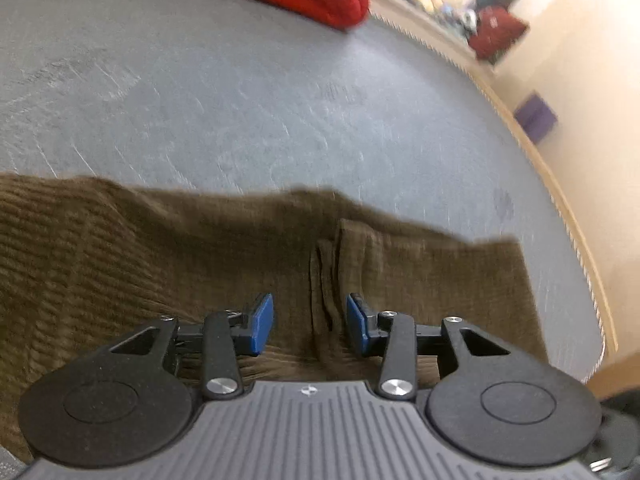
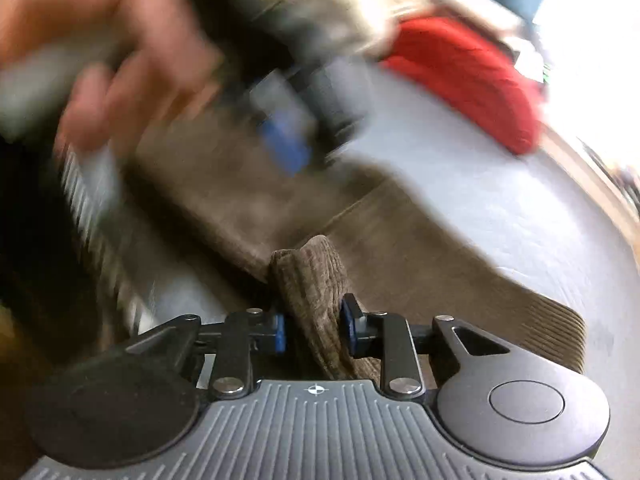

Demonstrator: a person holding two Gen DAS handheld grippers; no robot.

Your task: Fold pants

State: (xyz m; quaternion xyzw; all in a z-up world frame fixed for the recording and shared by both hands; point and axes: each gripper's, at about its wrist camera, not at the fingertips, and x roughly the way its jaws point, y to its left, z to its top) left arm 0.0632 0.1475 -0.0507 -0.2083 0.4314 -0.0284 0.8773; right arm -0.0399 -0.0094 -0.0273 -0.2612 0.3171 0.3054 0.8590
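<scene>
A bunched fold of the brown corduroy pants (image 2: pixel 316 300) is being pinched by the right gripper (image 2: pixel 313 328); the left gripper (image 1: pixel 310 322) is being held open, empty, over them. The thick bunch is perhaps being gripped shallowly, so it could slip out.

Brown corduroy pants (image 1: pixel 168 264) are lying spread across the grey counter (image 1: pixel 248 120), one bunched, ribbed fold sticking up.

In the right wrist view the upper left is smeared: a hand (image 2: pixel 120 60) and the left gripper (image 2: pixel 286 148) show only as blur. The pants (image 1: pixel 120 260) run off the left wrist frame's left edge.
</scene>
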